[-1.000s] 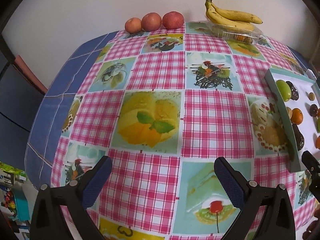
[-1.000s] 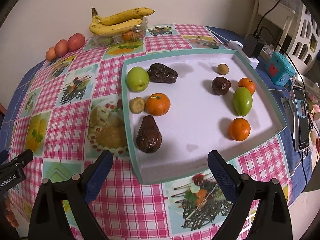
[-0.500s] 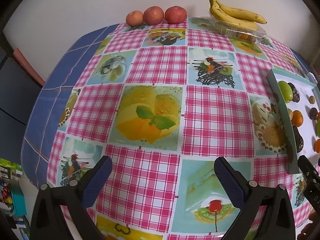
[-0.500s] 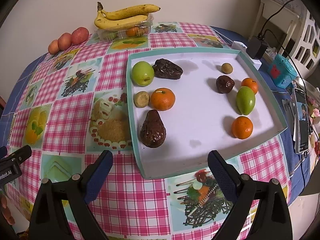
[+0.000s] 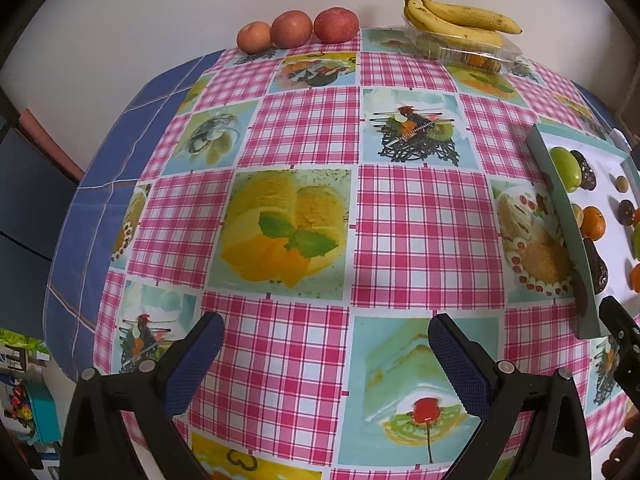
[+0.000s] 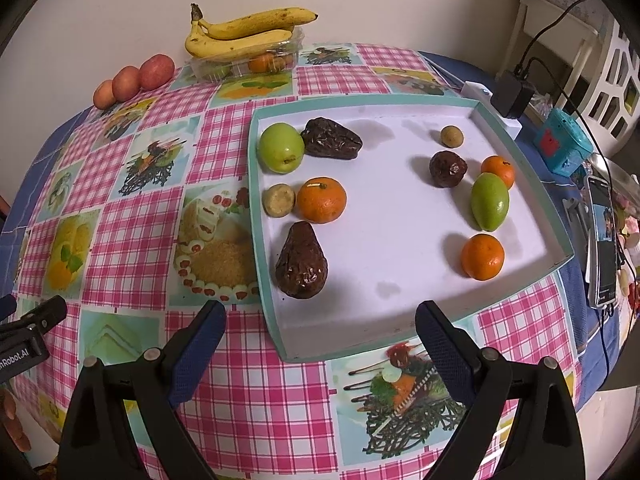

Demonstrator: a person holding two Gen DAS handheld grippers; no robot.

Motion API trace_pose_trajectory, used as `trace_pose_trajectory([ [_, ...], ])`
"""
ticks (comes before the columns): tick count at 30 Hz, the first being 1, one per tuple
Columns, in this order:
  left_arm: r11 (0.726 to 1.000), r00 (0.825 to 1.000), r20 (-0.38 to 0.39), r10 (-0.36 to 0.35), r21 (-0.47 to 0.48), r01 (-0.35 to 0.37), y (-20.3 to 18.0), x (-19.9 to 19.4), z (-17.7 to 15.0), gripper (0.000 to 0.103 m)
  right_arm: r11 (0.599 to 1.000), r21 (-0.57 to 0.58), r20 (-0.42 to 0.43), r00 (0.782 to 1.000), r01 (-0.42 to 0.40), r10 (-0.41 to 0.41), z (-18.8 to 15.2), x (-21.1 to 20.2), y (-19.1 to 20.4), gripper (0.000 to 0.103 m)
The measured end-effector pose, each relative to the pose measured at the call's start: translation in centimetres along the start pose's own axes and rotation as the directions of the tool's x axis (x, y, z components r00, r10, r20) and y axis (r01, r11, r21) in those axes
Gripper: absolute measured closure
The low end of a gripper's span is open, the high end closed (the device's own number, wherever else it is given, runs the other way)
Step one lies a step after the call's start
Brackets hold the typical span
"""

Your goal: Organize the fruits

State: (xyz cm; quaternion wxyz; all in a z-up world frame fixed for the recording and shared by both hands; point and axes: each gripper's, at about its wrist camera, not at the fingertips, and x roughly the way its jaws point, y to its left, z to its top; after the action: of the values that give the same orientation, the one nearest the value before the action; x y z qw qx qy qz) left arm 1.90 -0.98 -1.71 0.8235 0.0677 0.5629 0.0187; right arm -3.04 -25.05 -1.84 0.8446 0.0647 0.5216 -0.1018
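Note:
A white tray with a teal rim (image 6: 520,168) holds several fruits. On its left side lie a green apple (image 6: 280,147), a dark wrinkled fruit (image 6: 331,139), a small tan fruit (image 6: 279,199), an orange (image 6: 321,199) and a dark avocado (image 6: 301,266). On its right side lie another small tan fruit (image 6: 452,136), a dark round fruit (image 6: 448,168), two oranges (image 6: 482,257) and a green mango-shaped fruit (image 6: 489,201). My right gripper (image 6: 320,332) is open and empty above the tray's near edge. My left gripper (image 5: 326,344) is open and empty over the tablecloth, left of the tray (image 5: 560,208).
Bananas (image 6: 244,34) lie on a clear plastic box (image 6: 256,65) at the table's far edge, with three red apples (image 5: 294,30) beside them. A charger (image 6: 512,94), a teal gadget (image 6: 562,146) and a phone (image 6: 602,240) lie right of the tray.
Both grippers have drawn back and risen a little, so the table and tray show slightly farther off. No fruit has moved. Both stay open.

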Motion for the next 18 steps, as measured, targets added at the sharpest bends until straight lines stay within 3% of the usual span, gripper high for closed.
trace_pose_trajectory([
  [18,1.0,1.0,0.005,0.008,0.016,-0.008,-0.3,-0.03,0.02,0.0,1.0,0.007,-0.001,1.0,-0.002,0.002,0.05,0.04,0.16,0.007],
])
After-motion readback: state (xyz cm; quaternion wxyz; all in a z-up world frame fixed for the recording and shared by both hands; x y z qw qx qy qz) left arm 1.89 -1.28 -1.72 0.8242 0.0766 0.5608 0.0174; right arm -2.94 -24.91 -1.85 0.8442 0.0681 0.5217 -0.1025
